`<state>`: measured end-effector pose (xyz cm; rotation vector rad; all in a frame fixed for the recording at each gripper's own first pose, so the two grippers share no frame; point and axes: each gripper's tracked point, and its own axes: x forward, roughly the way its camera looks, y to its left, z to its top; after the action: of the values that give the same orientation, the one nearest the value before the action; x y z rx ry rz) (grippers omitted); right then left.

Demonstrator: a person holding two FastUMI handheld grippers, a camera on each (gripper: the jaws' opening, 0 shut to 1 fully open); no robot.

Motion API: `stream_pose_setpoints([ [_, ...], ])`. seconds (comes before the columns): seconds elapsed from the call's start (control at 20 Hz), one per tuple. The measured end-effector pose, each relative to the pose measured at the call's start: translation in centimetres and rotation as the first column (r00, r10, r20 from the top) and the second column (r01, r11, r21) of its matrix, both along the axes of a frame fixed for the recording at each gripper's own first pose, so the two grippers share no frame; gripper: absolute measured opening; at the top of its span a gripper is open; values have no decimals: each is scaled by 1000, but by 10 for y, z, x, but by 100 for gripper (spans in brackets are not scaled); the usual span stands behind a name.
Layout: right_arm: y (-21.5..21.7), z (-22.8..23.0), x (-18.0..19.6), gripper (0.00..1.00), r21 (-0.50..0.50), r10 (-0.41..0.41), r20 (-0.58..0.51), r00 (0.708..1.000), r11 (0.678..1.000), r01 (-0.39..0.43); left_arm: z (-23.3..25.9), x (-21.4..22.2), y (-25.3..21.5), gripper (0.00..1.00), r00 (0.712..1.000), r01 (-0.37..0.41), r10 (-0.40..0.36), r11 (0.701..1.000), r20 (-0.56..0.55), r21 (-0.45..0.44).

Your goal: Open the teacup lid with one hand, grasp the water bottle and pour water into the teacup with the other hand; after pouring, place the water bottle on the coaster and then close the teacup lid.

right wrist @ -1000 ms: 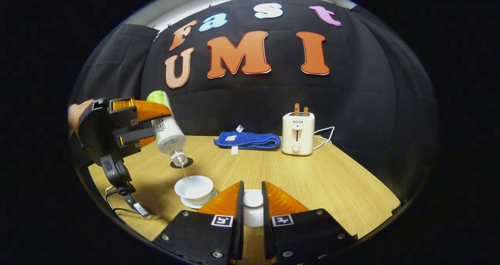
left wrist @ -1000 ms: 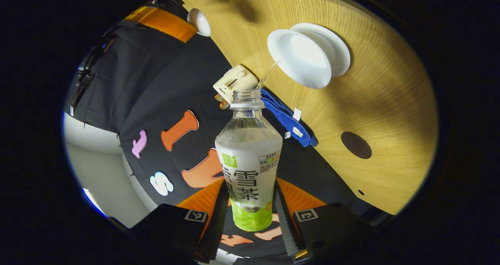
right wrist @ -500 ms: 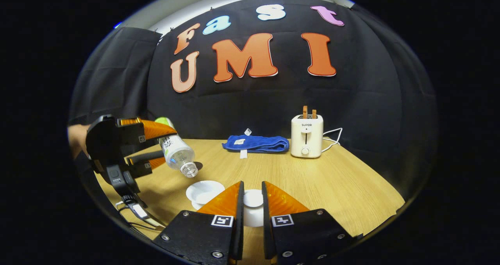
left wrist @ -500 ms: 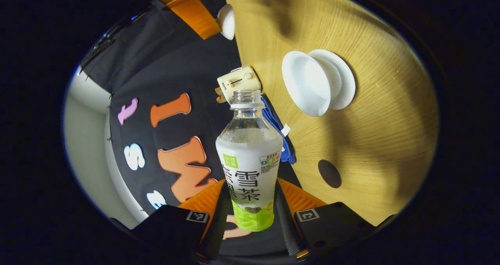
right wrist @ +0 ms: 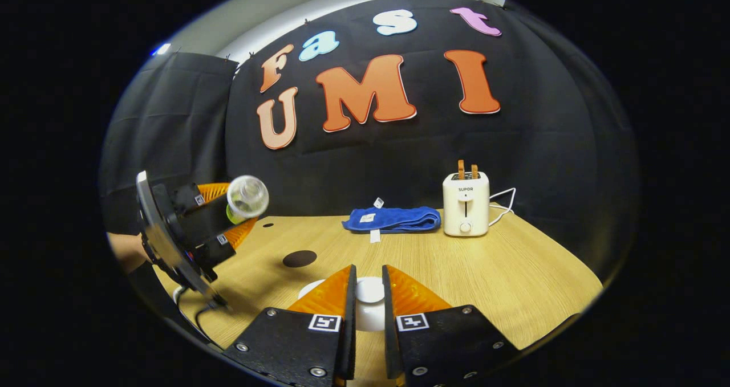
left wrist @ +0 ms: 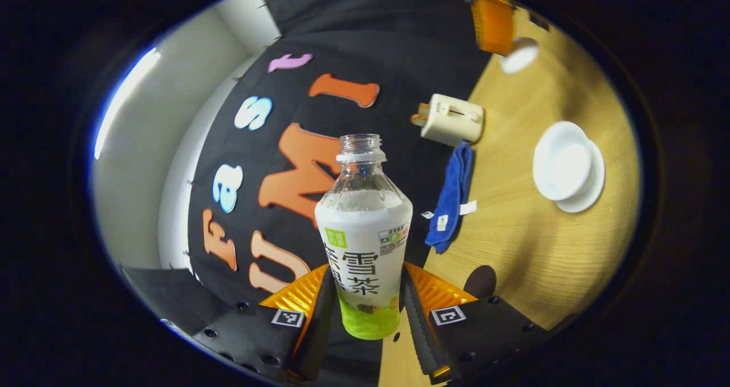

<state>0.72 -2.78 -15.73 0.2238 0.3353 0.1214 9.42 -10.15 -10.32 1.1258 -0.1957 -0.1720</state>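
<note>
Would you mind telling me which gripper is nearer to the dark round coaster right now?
Left. The left gripper, shut on the bottle, hangs just above and beside the coaster. The right gripper, holding the teacup lid, sits farther along the table.

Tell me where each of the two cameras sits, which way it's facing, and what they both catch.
Left gripper view: rides the left gripper, looking along the held water bottle toward the wall, rolled sideways; table at right.
Right gripper view: rides the right gripper, level over the table, clamping the white teacup lid; a hand shows at left.
Shared: bottle, toaster, blue towel, coaster, each other's gripper.
</note>
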Motion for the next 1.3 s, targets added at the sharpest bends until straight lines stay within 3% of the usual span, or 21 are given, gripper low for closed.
stream_pose_setpoints([
  [0.15,13,2,7,21,14,8,-1,1000,1000,-8,16,15,20,66,997,-56,43,978,-67,-200],
  [0.2,17,3,8,21,8,14,0,1000,1000,-14,25,17,26,62,996,-69,51,960,-73,-272],
  [0.25,21,4,10,21,-1,18,3,1000,1000,-18,29,23,31,66,995,-78,49,936,-90,-343],
  [0.35,29,6,12,21,-6,29,8,1000,1000,-29,28,31,42,63,989,-108,43,862,-140,-496],
  [0.5,36,5,14,21,-21,38,6,999,999,-37,14,49,47,66,974,-161,-2,702,-228,-694],
  [0.55,36,4,16,21,-28,38,7,999,999,-38,6,54,51,62,967,-182,-18,650,-255,-737],
  [0.6,37,5,15,21,-33,39,9,999,999,-38,-1,59,54,66,961,-199,-32,605,-273,-771],
  [0.85,36,2,22,21,-38,38,8,999,999,-37,-35,80,66,66,935,-262,-99,455,-340,-851],
  [1.05,40,-4,28,21,-48,40,0,999,998,-40,-66,94,60,63,915,-290,-139,423,-378,-858],
  [1.3,44,-21,35,21,-68,53,-35,998,996,-55,-110,118,39,66,870,-351,-178,431,-459,-831],
])
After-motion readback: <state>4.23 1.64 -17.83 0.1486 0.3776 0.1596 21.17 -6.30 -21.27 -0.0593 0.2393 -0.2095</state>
